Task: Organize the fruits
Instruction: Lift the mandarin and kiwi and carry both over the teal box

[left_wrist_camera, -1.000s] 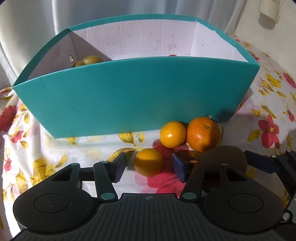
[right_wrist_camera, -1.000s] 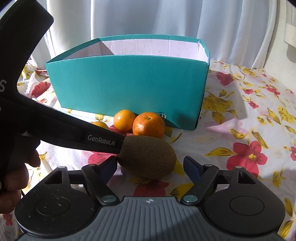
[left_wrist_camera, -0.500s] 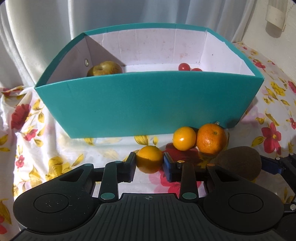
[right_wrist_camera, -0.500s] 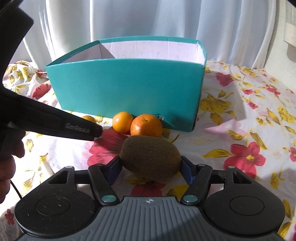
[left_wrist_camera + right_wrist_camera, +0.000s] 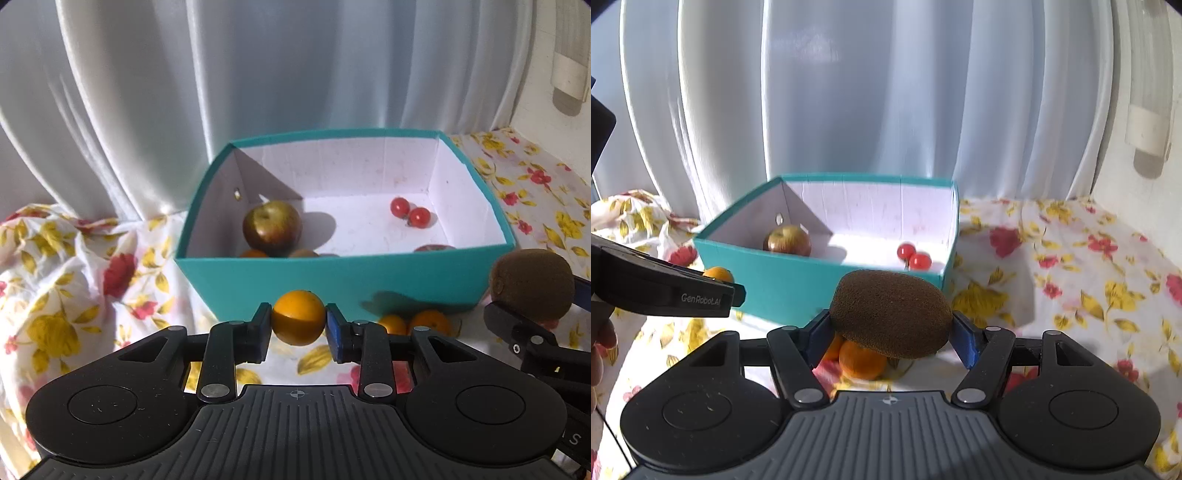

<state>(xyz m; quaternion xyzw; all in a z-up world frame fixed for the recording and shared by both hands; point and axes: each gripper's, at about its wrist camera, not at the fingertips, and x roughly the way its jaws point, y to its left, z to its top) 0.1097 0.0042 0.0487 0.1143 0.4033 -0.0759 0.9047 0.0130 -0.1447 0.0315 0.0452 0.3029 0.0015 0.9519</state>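
The left gripper [image 5: 299, 322] clamps a small orange [image 5: 299, 316] in front of the teal box [image 5: 343, 280], while the right gripper [image 5: 891, 332] pinches a kiwi [image 5: 891, 314] by its ends, long axis crosswise between the jaws, above the floral tablecloth [image 5: 1071, 266]

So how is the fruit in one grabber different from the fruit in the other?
The kiwi is brown, fuzzy and egg-shaped; the small orange is smooth, bright and round. The kiwi looks bigger. The right gripper holds the kiwi, the left gripper the small orange. Both are lifted, outside the teal box.
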